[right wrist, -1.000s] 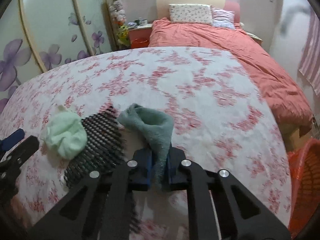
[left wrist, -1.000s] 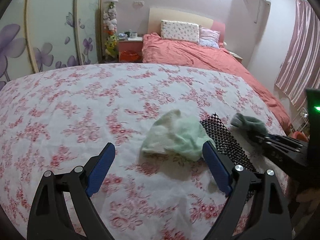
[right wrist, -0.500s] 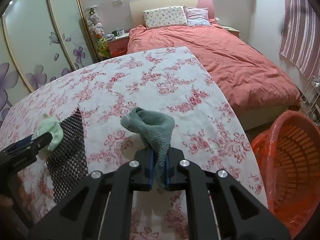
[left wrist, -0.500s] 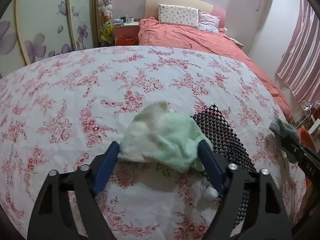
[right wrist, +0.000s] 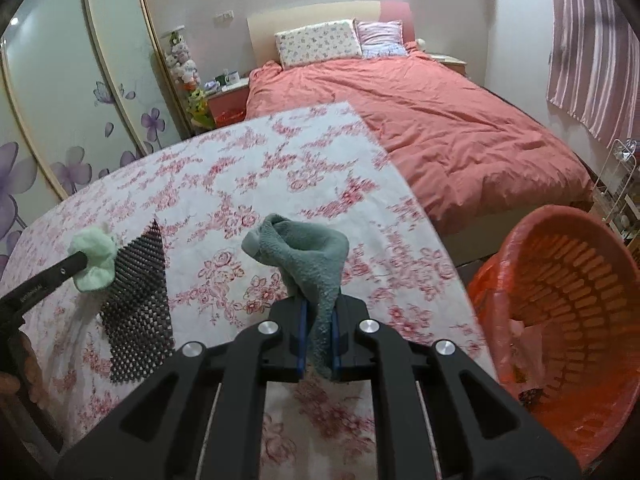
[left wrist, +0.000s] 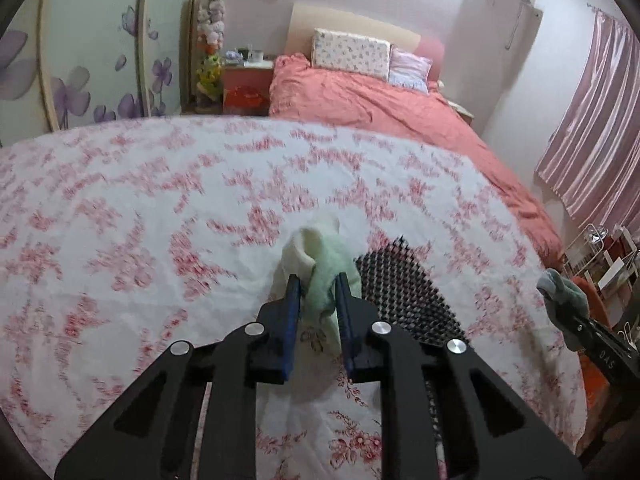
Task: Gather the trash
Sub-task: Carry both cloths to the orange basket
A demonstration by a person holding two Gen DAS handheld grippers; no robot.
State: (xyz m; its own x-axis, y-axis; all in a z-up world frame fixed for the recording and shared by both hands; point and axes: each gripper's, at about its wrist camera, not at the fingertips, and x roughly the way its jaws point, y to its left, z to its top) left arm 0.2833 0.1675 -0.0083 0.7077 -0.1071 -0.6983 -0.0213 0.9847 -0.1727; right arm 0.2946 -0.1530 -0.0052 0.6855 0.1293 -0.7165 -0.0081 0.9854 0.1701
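Floral tablecloth (left wrist: 120,208) | left claw (left wrist: 317,285) just closed, clamping pale green cloth (left wrist: 320,256) | right claw (right wrist: 320,308) clamping grey-green cloth (right wrist: 308,256)

Pale green cloth (left wrist: 320,272), crumpled and bunched, just beside black mesh mat (left wrist: 404,292) on floral sheet. Grey-green sock-like cloth (right wrist: 308,256) standing upright, scrunched, near orange basket (right wrist: 568,304) with plastic liner.

Light green cloth (left wrist: 320,268): soft fleece. Grey-green cloth (right wrist: 308,256): rough terry. Black mat (right wrist: 138,312): rubbery open mesh. Orange basket (right wrist: 568,320): glossy slotted plastic. Floral tablecloth (left wrist: 160,220): matt fabric.
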